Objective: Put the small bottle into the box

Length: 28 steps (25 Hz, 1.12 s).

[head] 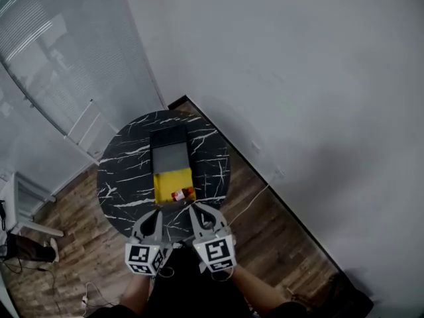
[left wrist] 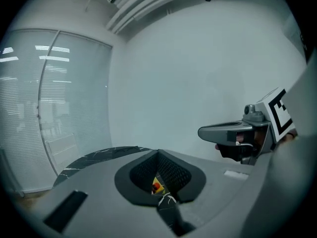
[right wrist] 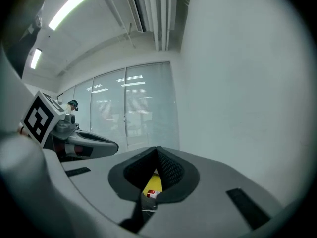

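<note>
The small bottle (head: 181, 195), red with a white cap, lies on its side at the near right corner of the box's yellow part (head: 167, 179). Behind the yellow part the box has a grey section (head: 170, 157) and a black flap (head: 168, 136). My left gripper (head: 156, 213) and right gripper (head: 196, 209) hover side by side over the table's near edge, just short of the box. Both are shut with nothing between their jaws. The bottle (left wrist: 157, 186) peeks through the closed jaws of the left gripper (left wrist: 158, 153). It also shows as the bottle (right wrist: 151, 194) below the right gripper (right wrist: 157, 149).
The box stands on a round black marble table (head: 122, 177). A white wall runs along the right and a glass partition (head: 59, 65) along the left. A cable (head: 255, 201) lies on the wooden floor, and a white stand (head: 23, 211) is at the far left.
</note>
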Motion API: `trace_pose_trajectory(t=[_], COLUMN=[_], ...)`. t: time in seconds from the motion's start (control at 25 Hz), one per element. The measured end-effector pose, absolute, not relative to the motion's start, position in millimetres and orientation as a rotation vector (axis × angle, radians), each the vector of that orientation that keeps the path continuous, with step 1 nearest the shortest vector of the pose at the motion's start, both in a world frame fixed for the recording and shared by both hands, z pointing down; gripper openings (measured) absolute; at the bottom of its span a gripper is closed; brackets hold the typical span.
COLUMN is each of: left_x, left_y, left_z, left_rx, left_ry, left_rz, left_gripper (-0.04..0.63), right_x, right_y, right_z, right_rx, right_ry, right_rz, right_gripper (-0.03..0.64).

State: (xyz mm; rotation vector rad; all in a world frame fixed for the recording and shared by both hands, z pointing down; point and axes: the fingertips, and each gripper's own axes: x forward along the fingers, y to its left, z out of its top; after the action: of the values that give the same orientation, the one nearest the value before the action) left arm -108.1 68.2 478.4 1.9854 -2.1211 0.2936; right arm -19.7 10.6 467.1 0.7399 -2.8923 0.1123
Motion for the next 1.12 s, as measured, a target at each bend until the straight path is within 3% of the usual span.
trace_pose_trajectory(t=[0.48, 1.12], left_x=[-135, -181], left_y=[102, 115], left_z=[417, 392], left_rx=[2.079, 2.097], left_ry=[-2.186, -2.193], left_rz=[0.185, 0.094], left_gripper=[-0.002, -0.002], right_x=[-44, -85], right_y=[45, 69], right_z=[394, 368], right_rx=[0.798, 0.874], right_ry=[-2.948, -2.925], right_rz=[-0.040, -0.148], right_gripper=[-0.005, -0.006])
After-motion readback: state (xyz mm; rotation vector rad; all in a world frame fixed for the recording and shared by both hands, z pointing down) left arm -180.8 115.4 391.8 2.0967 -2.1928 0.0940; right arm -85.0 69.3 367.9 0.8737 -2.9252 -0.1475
